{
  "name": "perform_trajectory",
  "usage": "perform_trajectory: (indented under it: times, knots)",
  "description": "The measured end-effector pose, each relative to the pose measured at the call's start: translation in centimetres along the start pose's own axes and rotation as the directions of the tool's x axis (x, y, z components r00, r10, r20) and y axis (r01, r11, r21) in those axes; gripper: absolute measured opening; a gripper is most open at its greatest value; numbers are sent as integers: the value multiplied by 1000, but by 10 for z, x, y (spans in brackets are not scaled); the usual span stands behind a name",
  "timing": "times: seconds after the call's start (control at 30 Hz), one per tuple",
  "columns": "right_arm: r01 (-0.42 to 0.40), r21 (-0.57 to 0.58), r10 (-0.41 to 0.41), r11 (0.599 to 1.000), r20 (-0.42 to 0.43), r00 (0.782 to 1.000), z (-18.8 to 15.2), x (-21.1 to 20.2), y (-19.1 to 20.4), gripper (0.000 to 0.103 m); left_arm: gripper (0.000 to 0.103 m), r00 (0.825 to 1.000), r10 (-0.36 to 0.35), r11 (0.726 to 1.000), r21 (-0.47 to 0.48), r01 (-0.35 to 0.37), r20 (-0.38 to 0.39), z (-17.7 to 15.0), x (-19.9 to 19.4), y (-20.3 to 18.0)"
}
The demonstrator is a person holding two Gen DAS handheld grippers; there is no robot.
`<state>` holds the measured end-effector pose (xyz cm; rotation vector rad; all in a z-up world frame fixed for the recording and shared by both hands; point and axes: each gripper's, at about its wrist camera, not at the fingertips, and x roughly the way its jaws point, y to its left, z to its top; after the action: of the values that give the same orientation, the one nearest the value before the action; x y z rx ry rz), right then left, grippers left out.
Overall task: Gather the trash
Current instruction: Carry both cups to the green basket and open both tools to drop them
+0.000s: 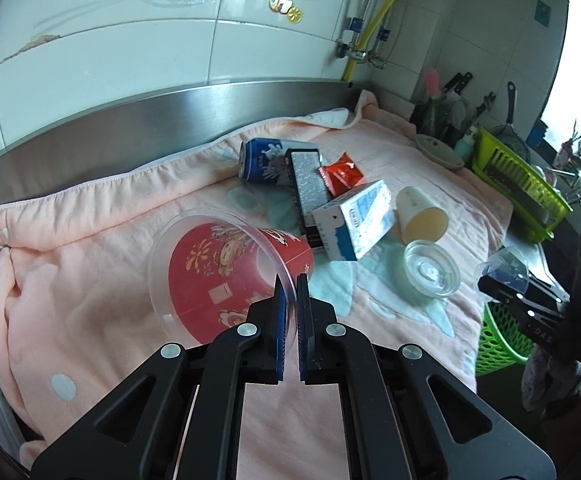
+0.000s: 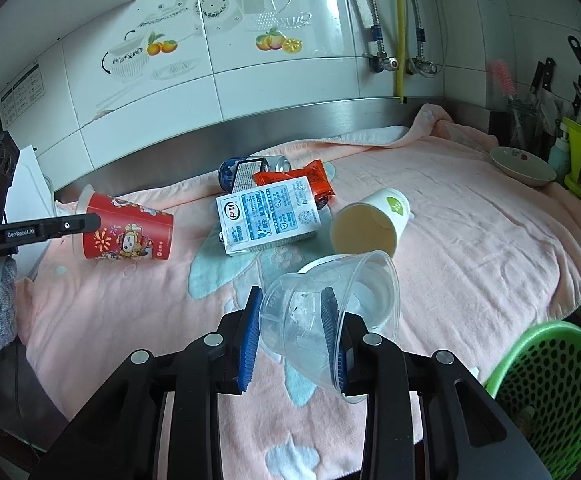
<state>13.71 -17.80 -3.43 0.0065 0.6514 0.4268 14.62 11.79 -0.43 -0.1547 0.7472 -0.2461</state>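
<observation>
My left gripper (image 1: pixel 290 284) is shut on the clear rim of a red printed cup (image 1: pixel 226 276) and holds it tilted above the pink towel (image 1: pixel 90 280); the cup also shows in the right wrist view (image 2: pixel 126 232). My right gripper (image 2: pixel 294 308) is shut on a clear plastic cup (image 2: pixel 330 312), held on its side above the towel (image 2: pixel 490 240). On the towel lie a blue can (image 1: pixel 260 160), a dark box (image 1: pixel 306 196), an orange wrapper (image 1: pixel 342 178), a milk carton (image 2: pixel 268 214), a paper cup (image 2: pixel 370 224) and a clear lid (image 1: pixel 430 274).
A green perforated basket (image 2: pixel 546 392) stands low at the right, off the counter's edge. A green dish rack (image 1: pixel 518 184), a bowl (image 2: pixel 522 166) and utensils stand at the far right. A tiled wall with a steel backsplash (image 1: pixel 170 120) runs behind.
</observation>
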Motion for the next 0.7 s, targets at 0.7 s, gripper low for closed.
perform_trajectory:
  times: [0.7]
  knots:
    - [207,154,-213,966,22,977,-56,-86,-94,29,3,965,-261,949,175,261,-27,13,2,-145]
